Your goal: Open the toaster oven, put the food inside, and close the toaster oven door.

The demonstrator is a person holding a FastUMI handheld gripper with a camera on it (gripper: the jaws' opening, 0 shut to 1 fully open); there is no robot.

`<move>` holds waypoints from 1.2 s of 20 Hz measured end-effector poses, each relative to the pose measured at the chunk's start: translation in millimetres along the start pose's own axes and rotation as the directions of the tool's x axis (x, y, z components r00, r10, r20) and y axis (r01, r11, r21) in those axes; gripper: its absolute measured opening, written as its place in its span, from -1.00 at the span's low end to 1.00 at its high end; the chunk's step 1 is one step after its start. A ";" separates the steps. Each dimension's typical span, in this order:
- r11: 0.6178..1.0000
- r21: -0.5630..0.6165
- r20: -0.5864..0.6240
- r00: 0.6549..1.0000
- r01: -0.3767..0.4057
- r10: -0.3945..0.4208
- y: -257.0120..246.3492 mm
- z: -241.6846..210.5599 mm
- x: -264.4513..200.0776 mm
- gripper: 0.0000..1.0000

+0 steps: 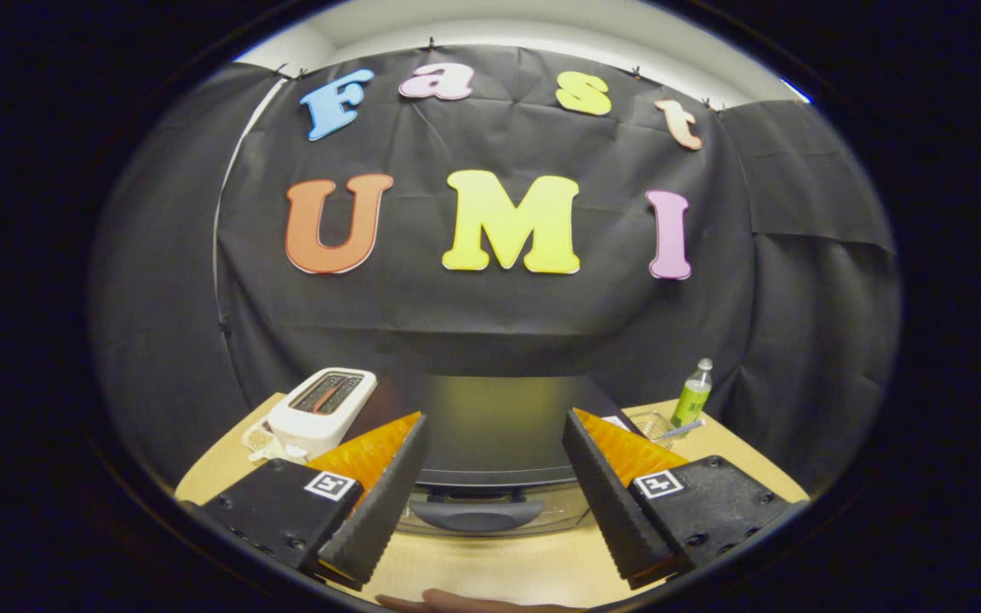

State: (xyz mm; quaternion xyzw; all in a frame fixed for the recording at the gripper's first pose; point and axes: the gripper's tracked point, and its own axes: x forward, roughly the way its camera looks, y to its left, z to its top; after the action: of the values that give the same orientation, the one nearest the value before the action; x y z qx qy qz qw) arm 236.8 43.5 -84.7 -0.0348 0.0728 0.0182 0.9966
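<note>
Dark and smooth, the toaster oven (490,426) sits at lower centre of the frame on the pale wooden counter (490,566), its door shut and its front facing us. Its long axis runs left to right across the picture, and the door handle (478,513), a dark bar along the top of the door, runs the same way, low in the frame. Our tongs (490,498) hang open and empty, one finger to either side of the oven and the handle between them. We judge the opening step not yet begun. To do it well, we would come down square to the bar, close on its middle rather than an end, and swing the door down about its hinge, not tugging straight back. A white pop-up toaster (324,409) stands at lower left beside the oven; a small green bottle (694,396) stands at lower right. We cannot pick out the food with certainty.
</note>
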 end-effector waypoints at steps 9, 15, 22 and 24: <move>1.000 -0.027 -0.120 0.993 -0.004 0.000 -0.1 -47.0 54.0 1.00; 1.000 0.013 -0.165 0.986 -0.009 0.012 0.5 -63.0 60.0 1.00; 0.999 0.034 -0.148 0.988 -0.030 0.034 -3.5 -66.9 48.7 1.00; 0.999 0.035 -0.140 0.989 -0.034 0.039 -3.1 -67.9 45.9 1.00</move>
State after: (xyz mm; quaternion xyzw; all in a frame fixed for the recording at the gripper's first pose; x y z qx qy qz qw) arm 272.5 37.0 -158.3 -0.0185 0.1437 0.0328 0.9889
